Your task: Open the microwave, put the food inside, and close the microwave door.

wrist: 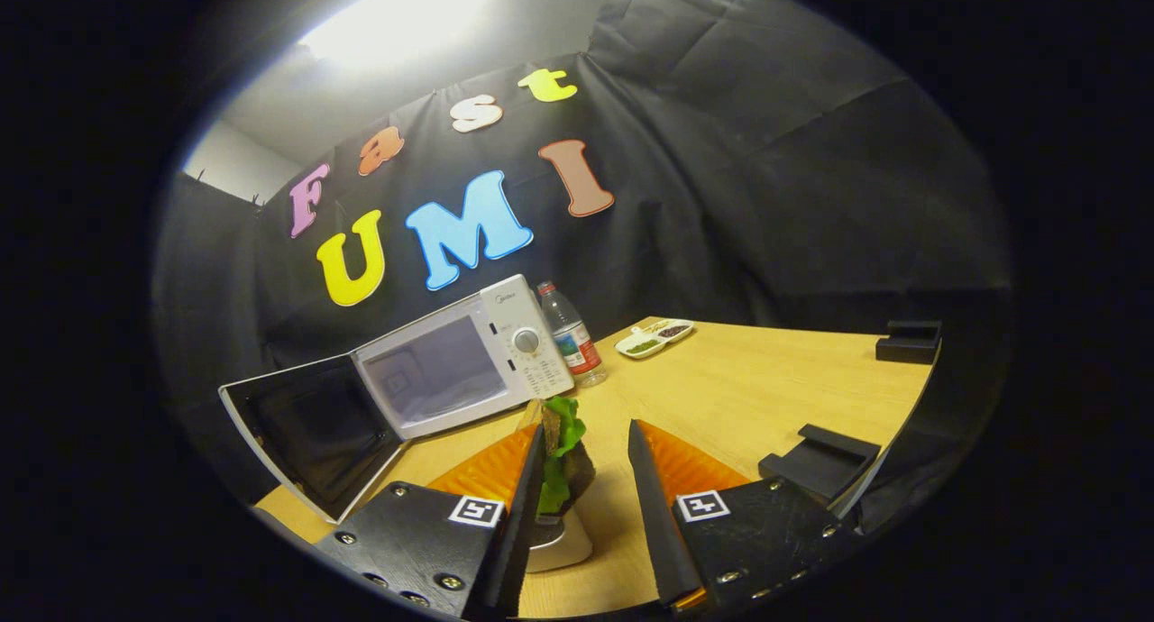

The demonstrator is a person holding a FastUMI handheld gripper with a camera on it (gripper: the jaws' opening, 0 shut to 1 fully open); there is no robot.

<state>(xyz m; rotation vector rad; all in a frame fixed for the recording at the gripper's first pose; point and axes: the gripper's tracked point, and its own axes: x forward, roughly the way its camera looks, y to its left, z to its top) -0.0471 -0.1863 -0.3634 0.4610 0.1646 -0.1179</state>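
The gripper [586, 505] stands open. Ahead of the open microwave [451, 370], the sandwich [561, 464] on its small white plate [561, 543] looks soft and loose; gripping the rigid plate rim seems safer.

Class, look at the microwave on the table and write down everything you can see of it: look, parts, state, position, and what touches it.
The microwave is a white box standing on the wooden table, beyond the gripper, whose fingers are spread open. Its door is swung wide open, showing a dark inner face. The lit cavity looks empty. Its control panel carries a round dial above rows of buttons. A plastic water bottle stands close beside that end; contact cannot be told.
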